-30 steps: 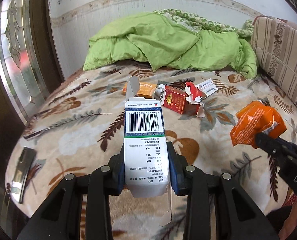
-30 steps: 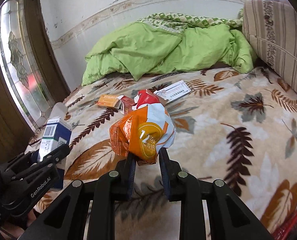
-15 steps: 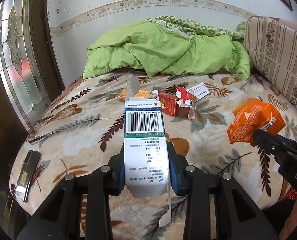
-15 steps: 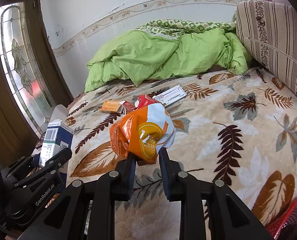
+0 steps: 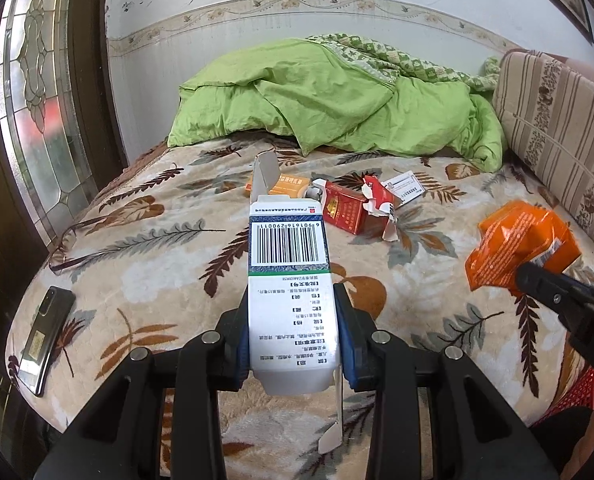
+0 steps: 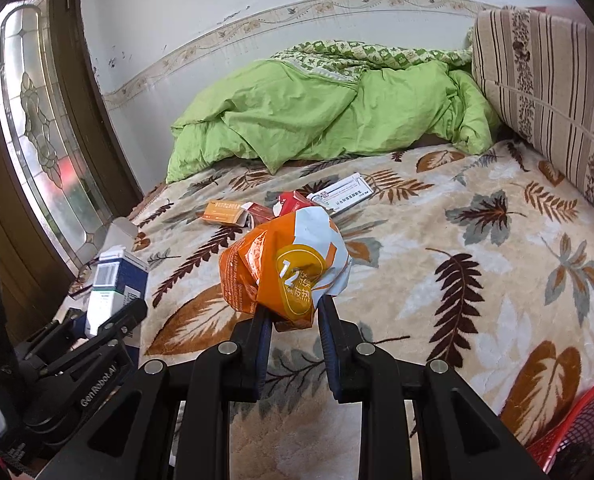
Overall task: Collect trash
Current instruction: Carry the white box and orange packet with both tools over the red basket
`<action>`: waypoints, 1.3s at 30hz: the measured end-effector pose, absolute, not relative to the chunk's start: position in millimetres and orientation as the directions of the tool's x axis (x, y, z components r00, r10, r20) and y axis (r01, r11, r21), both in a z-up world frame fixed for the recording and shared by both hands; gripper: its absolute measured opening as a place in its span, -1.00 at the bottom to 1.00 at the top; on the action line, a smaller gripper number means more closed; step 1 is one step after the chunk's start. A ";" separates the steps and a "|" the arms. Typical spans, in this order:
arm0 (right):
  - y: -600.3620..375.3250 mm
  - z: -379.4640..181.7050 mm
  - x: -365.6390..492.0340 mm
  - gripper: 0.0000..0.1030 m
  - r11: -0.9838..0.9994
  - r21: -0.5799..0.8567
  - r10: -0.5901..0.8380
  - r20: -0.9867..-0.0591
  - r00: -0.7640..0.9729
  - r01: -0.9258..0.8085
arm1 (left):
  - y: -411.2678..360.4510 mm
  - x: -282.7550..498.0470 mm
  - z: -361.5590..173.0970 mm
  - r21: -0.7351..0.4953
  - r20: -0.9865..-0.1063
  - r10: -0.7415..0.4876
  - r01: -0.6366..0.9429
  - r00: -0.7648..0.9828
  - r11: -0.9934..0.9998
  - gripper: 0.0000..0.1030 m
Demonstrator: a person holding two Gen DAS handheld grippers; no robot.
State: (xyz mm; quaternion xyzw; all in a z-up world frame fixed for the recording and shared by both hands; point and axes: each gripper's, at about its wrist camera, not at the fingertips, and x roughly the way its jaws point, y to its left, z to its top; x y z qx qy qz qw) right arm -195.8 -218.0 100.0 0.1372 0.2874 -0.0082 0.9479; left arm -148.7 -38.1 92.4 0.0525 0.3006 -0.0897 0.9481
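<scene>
My left gripper (image 5: 293, 300) is shut on a white and blue carton (image 5: 291, 280) with a barcode, held above the near edge of the bed; its top flap stands open. That carton (image 6: 113, 288) also shows at the left of the right wrist view. A crumpled orange and white wrapper (image 6: 287, 268) is pinched in my right gripper (image 6: 295, 312), lifted over the blanket; the same wrapper (image 5: 521, 248) appears at the right of the left wrist view. Mid-bed lie a torn red box (image 5: 347, 206), an orange box (image 5: 291, 184) and a white card (image 5: 405, 188).
A leaf-patterned blanket (image 5: 145, 248) covers the bed, with a green duvet (image 5: 329, 96) bunched at the wall. A black phone (image 5: 45, 340) and glasses (image 5: 73, 248) lie near the left edge. A striped cushion (image 6: 553, 92) stands right. A red mesh basket (image 6: 581, 424) sits at bottom right.
Both grippers have drawn back and slightly up from the bed, each keeping its item. More wall now shows, and the red basket has come into view.
</scene>
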 end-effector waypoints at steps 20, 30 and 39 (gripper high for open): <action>-216.1 89.0 -174.3 -0.53 0.960 0.264 0.078 -0.556 0.827 0.087 | -24.5 -120.5 74.2 0.006 -0.640 -0.110 0.148 0.760 0.989 -0.35; -217.2 87.0 -171.4 -0.53 0.957 0.276 0.087 -0.559 0.825 0.086 | -29.7 -116.4 69.2 0.009 -0.651 -0.112 0.155 0.751 0.988 -0.35; -216.9 86.1 -170.2 -0.53 0.958 0.273 0.081 -0.558 0.826 0.090 | -31.6 -115.3 68.6 0.011 -0.647 -0.111 0.155 0.755 0.988 -0.35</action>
